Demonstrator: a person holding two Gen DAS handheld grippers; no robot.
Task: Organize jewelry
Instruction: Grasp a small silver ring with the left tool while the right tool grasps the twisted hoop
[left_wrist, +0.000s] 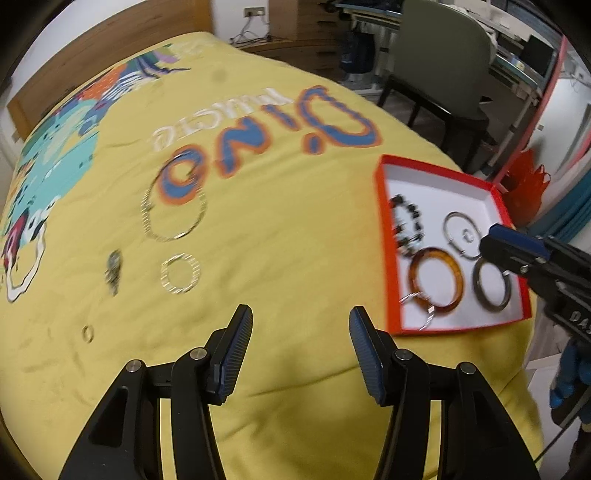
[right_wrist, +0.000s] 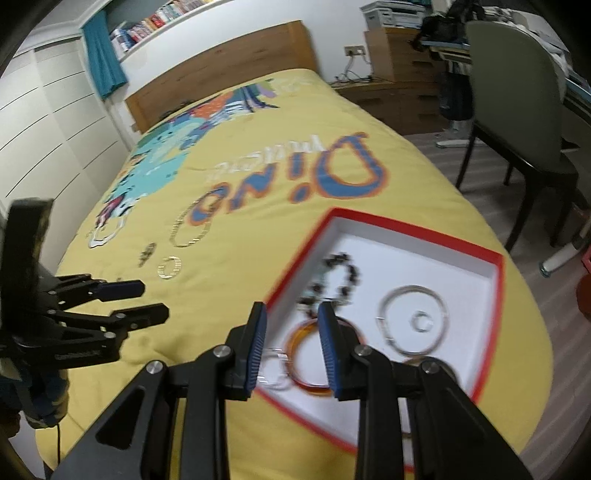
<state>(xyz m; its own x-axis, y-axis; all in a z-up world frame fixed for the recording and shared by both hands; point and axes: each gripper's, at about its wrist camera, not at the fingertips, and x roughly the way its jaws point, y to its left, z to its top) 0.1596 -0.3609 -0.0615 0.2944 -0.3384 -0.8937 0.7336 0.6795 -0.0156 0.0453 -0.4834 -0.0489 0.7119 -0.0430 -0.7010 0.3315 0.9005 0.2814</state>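
From the left wrist, the left tool (left_wrist: 301, 345) hung open and empty over the yellow bedspread (left_wrist: 280, 236), with a large silver hoop (left_wrist: 173, 206), a smaller hoop (left_wrist: 180, 273) and a tiny ring (left_wrist: 88, 333) lying loose on it, well apart from the red jewelry box (left_wrist: 384, 236). From the right wrist, the right tool (right_wrist: 291, 345) stood parted with nothing gripped above the box's near corner, where an amber bangle (right_wrist: 310, 384), a black beaded bracelet (right_wrist: 338, 277) and a silver bangle (right_wrist: 412, 321) lay inside.

Location: a home bedroom. Indicators: a bed (right_wrist: 258, 184) with wooden headboard (right_wrist: 221, 70), bookshelf (right_wrist: 159, 18), wardrobe doors (right_wrist: 48, 122), desk chair (right_wrist: 517, 99).
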